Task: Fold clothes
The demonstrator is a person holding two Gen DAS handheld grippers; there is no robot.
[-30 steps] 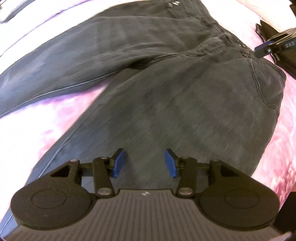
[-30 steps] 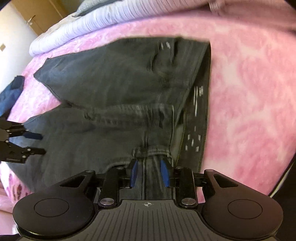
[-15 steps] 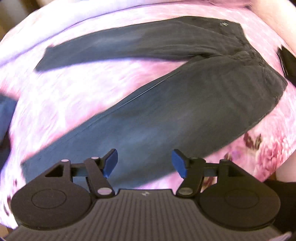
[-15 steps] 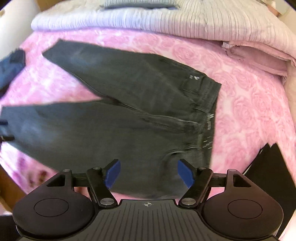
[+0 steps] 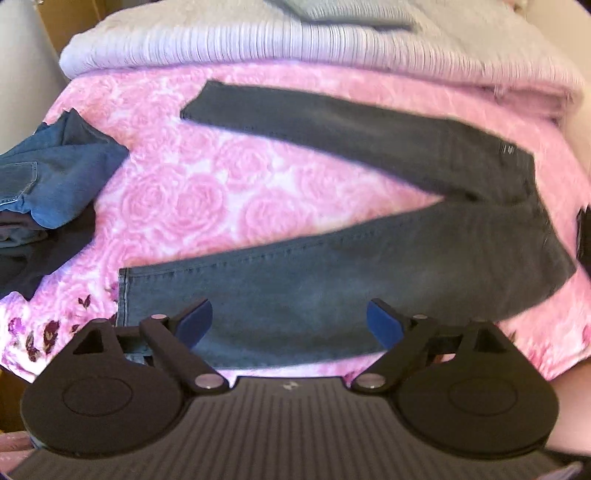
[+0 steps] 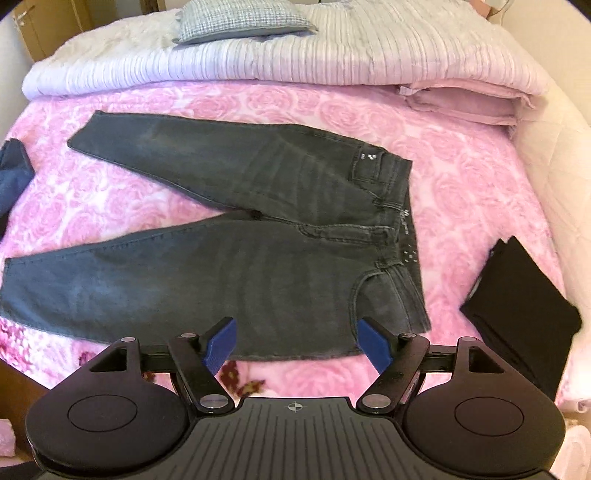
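Note:
Dark grey jeans [image 5: 369, 266] [image 6: 240, 266] lie flat on the pink rose-patterned blanket [image 6: 461, 192], legs spread apart towards the left and waistband on the right. My left gripper [image 5: 290, 310] hangs high above the near leg's lower part, close to the hem. Its jaws are opening and there is nothing between them. Above the near hip and waist end, my right gripper [image 6: 297, 328] stands open and empty. Neither gripper touches the cloth.
A heap of blue denim clothes [image 5: 55, 173] [image 6: 13, 173] lies at the left edge of the bed. A folded black garment [image 6: 517, 306] sits at the right. A white ribbed quilt [image 6: 332, 55], a checked pillow [image 6: 243, 20] and a folded pink sheet [image 6: 461, 99] fill the far side.
Both grippers have risen from just over the jeans, so the whole bed now shows. Their jaws have spread from narrow to wide. The jeans stay flat.

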